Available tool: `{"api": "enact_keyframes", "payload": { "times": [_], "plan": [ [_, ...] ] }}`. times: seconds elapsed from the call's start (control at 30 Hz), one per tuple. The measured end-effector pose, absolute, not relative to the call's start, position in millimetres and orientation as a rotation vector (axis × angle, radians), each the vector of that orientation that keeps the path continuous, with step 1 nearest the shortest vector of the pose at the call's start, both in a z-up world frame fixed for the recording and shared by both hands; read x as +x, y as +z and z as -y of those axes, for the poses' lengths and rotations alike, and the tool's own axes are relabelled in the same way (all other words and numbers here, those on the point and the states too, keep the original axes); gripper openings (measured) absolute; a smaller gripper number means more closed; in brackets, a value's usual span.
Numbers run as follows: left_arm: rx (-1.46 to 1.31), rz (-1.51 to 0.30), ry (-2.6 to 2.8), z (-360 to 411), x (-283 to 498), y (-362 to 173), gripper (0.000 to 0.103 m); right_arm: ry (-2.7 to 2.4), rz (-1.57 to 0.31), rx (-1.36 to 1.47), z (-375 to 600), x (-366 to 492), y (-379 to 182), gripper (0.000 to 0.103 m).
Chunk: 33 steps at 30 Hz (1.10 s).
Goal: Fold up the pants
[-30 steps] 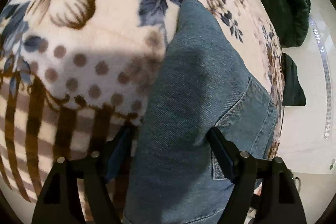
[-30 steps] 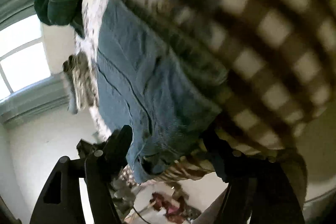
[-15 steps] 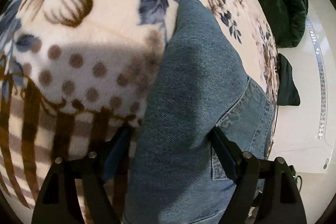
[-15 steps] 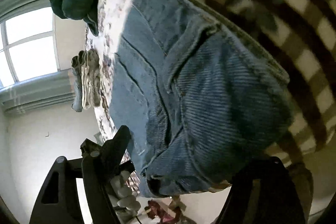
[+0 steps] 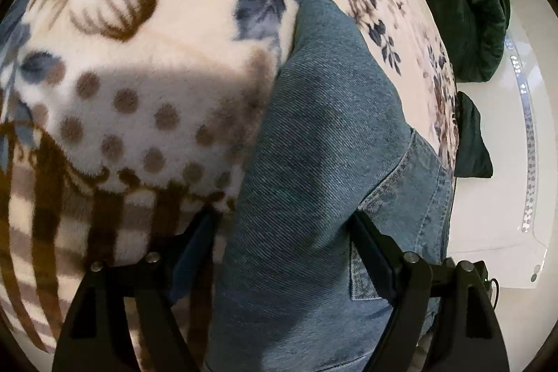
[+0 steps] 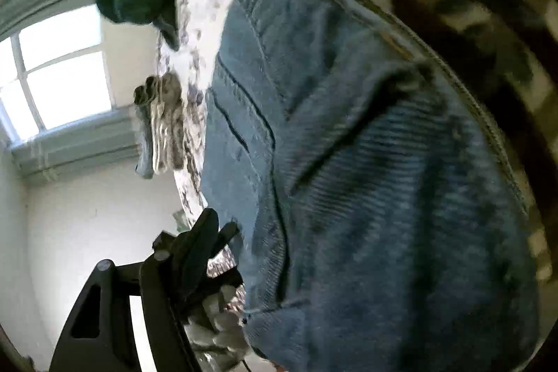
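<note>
I'm working over the big plush blanket (image 5: 146, 86), all fuzzy florals, dots and stripes, with the jeans (image 5: 314, 162) lying folded lengthwise along its edge, probably so the stiff twill stays flat for the next fold. My left gripper (image 5: 282, 232) is straddling the thick denim roll, jaws spread. The right gripper (image 6: 348, 267) is closing around the bunched waist end, but only 1 finger (image 6: 198, 243) is showing, so I can't tell if it's pinching.
</note>
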<state>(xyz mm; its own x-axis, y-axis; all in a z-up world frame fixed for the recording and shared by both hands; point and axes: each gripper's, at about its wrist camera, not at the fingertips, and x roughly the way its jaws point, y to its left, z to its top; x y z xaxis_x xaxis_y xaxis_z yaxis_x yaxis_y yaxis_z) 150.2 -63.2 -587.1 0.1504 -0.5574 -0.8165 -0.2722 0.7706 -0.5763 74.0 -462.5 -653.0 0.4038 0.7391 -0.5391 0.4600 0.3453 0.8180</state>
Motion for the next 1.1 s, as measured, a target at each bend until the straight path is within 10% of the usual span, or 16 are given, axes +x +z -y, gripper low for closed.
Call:
{"api": "enact_keyframes", "payload": {
  "times": [0.13,0.37,1.1],
  "plan": [
    [-0.693,-1.432,-0.255,68,150,-585,0.081,0.151,-1.287,1.267,460,78,-674,0.059],
    [-0.590,-1.304,-0.353,79,138,-547,0.027,0.117,-1.238,1.197,455,71,-637,0.033],
    [-0.697,-1.074,-0.404,-40,255,-352,0.022,0.276,-1.079,0.997,349,207,-405,0.030]
  ]
}}
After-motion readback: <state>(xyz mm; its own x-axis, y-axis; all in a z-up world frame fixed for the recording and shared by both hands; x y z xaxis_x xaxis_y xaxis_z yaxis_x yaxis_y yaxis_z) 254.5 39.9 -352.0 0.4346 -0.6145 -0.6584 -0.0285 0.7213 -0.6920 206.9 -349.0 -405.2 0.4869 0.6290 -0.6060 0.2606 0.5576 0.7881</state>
